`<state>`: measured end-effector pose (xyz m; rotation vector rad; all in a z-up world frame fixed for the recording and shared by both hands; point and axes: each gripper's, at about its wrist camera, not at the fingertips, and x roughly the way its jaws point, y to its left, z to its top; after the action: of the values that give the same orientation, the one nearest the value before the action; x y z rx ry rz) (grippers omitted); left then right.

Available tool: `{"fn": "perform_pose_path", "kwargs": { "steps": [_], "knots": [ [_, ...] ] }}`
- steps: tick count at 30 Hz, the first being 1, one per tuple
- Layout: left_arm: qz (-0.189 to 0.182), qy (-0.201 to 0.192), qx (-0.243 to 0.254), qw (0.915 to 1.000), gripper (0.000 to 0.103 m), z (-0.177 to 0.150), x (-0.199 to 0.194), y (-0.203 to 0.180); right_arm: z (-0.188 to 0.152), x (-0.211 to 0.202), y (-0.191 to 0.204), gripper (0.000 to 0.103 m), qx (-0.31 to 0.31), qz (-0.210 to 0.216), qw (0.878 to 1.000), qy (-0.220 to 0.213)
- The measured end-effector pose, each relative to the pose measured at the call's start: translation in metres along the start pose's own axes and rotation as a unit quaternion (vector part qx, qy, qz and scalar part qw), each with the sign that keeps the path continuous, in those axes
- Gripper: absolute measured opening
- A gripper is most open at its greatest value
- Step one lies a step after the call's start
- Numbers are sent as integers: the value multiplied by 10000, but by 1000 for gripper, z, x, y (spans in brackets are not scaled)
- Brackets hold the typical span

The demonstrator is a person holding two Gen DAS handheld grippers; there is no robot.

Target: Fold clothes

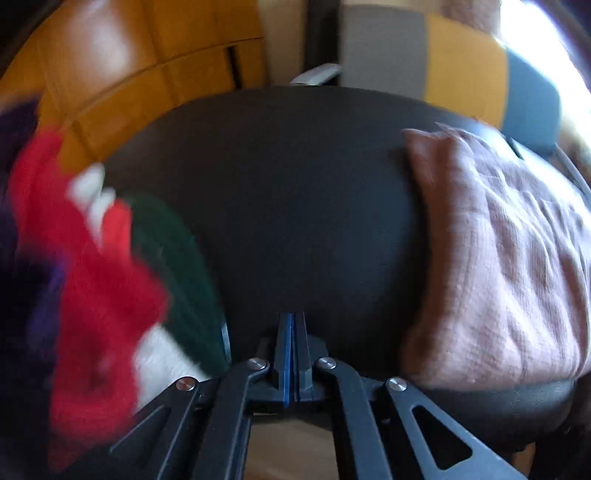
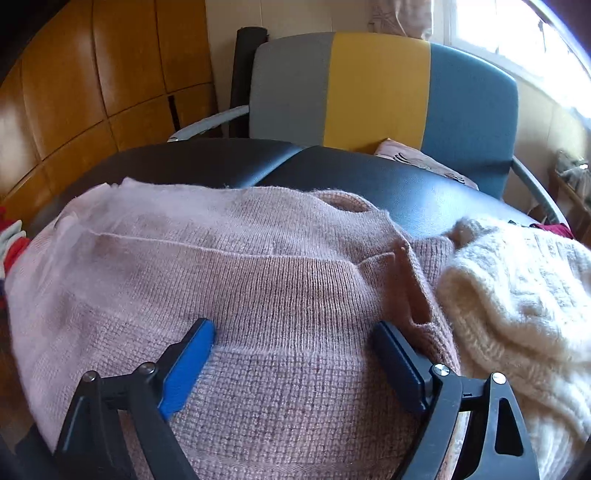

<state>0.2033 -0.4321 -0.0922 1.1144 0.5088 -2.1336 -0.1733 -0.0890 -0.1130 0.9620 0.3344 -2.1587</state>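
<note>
The pink knit sweater (image 2: 258,280) lies folded on the dark surface (image 2: 406,184), a fine ribbed weave in dusty rose, with a straight fold edge running across its upper layer and the round neck opening showing at its far side. A narrow flap of the same knit stands up along its right edge. In the left wrist view the sweater (image 1: 506,258) sits at the right of the surface (image 1: 295,192) as a thick, slightly rumpled stack, its near edge close to the rim of the surface.

The right tool (image 2: 295,354) is directly over the near part of the sweater with its two blue-padded fingers (image 2: 188,369) set wide apart, nothing between them; whether they touch the knit cannot be told. The left tool (image 1: 293,332) has its fingers pressed together, holding nothing, out over bare surface between the sweater and the other clothes.

Just to the right of the pink sweater, touching it, lies a cream fluffy knit (image 2: 517,295). At the left of the surface is a blurred heap of garments in red, dark green, white and purple (image 1: 103,280).

Beyond the surface stands a chair with a grey, yellow and blue back (image 2: 380,88), a pinkish cushion (image 2: 417,158) on its seat. Wooden cabinet panels (image 2: 92,81) fill the left background, and a bright window (image 2: 524,33) the upper right.
</note>
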Motion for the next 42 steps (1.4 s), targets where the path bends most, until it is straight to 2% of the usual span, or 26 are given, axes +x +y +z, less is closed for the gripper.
{"fn": "perform_pose_path", "kwargs": {
  "steps": [4, 6, 9, 14, 16, 18, 20, 21, 23, 27, 31, 38, 41, 42],
  "knots": [
    [-685, -517, -156, 9962, 1, -2, -40, -7, -3, -3, -1, 92, 6, 33, 10000, -10],
    [-1266, -658, -93, 9897, 14, 0, -53, -22, -3, -4, 0, 92, -18, -7, 10000, -28],
    [-1639, -603, 351, 9840, 26, 10, -53, -65, -2, -5, 1, 93, -31, -73, 10000, -51],
    [-2056, -299, 1115, 9718, 32, 8, -42, -138, -2, -5, 3, 97, -50, -181, 9998, -72],
    [-2170, -192, 1441, 9653, 32, -4, -45, -166, -2, -5, 4, 98, -56, -202, 9998, -68],
    [-2143, -155, 1781, 9603, 32, -6, -37, -192, -2, -4, 3, 98, -28, -170, 9998, -59],
    [-1847, -171, 2027, 9615, 33, 5, -16, -196, -1, -4, 1, 99, -9, -145, 9999, -56],
    [-1585, -180, 2089, 9649, 32, 4, -8, -197, -1, -4, 1, 99, -4, -139, 9999, -57],
    [-1193, -124, 2123, 9698, 36, 6, 8, -186, -1, -4, 1, 99, -1, -136, 9999, -64],
    [-841, -221, 1921, 9775, 37, 11, 13, -143, -1, -3, 0, 99, 35, -75, 9999, -64],
    [-952, -203, 1491, 9840, 34, 19, 10, -113, -1, -1, -1, 100, 47, -23, 10000, -62],
    [-1122, -699, 1545, 9791, 34, 44, -17, -126, -2, 1, -3, 100, 36, -45, 10000, -73],
    [-1120, -898, 1642, 9759, 39, 57, -25, -133, 0, 2, -4, 100, 41, -33, 10000, -69],
    [-1082, -843, 1727, 9754, 40, 63, -19, -136, 0, 2, -5, 100, 43, -29, 10000, -70]
  ]
}}
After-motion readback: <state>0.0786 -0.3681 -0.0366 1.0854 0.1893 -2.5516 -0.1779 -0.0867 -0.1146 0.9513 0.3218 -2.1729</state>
